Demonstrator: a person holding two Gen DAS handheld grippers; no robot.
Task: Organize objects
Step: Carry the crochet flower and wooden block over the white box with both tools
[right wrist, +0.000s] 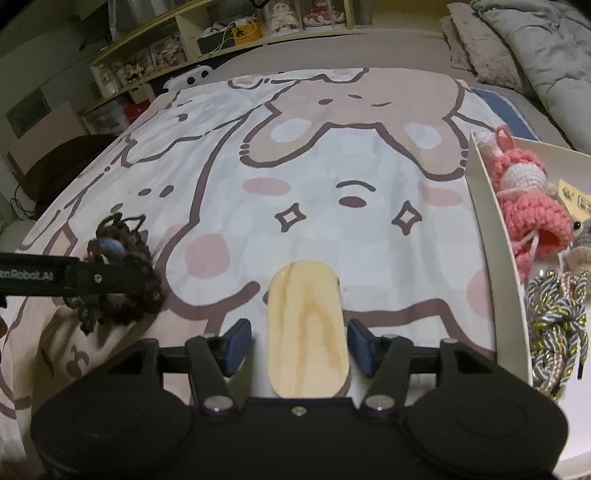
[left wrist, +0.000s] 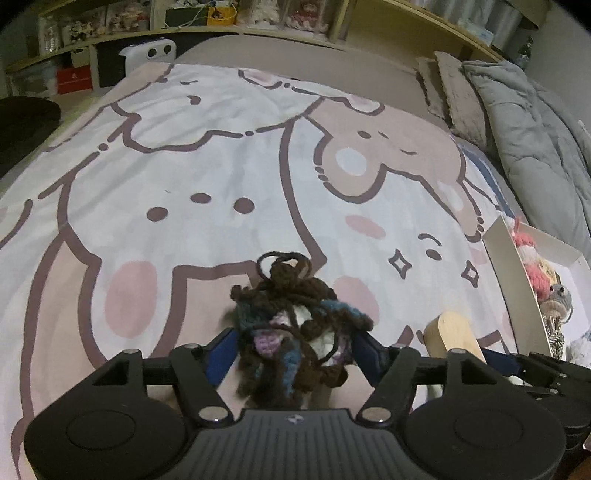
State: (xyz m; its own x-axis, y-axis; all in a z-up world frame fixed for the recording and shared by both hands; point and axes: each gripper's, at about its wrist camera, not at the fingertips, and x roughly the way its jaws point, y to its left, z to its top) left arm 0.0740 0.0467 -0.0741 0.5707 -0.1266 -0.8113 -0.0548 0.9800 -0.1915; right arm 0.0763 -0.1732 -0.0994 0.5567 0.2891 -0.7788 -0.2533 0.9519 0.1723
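Observation:
My left gripper (left wrist: 295, 343) is shut on a brown, blue and purple crochet piece (left wrist: 295, 325) and holds it above the bedspread. The same piece (right wrist: 118, 288) shows at the left of the right wrist view, in the left gripper's fingers (right wrist: 107, 277). My right gripper (right wrist: 299, 343) is open. A pale wooden oval board (right wrist: 306, 332) lies between its blue pads without touching them. The board's end (left wrist: 448, 332) also shows in the left wrist view. A white box (right wrist: 491, 236) at the right holds a pink crochet doll (right wrist: 528, 206) and braided cords (right wrist: 557, 325).
A cartoon-print bedspread (right wrist: 314, 177) covers the bed. Grey pillows and a quilt (left wrist: 528, 122) lie at the far right. Shelves with boxes and figurines (left wrist: 207, 18) run along the far wall. A white device (left wrist: 147, 55) sits at the bed's far edge.

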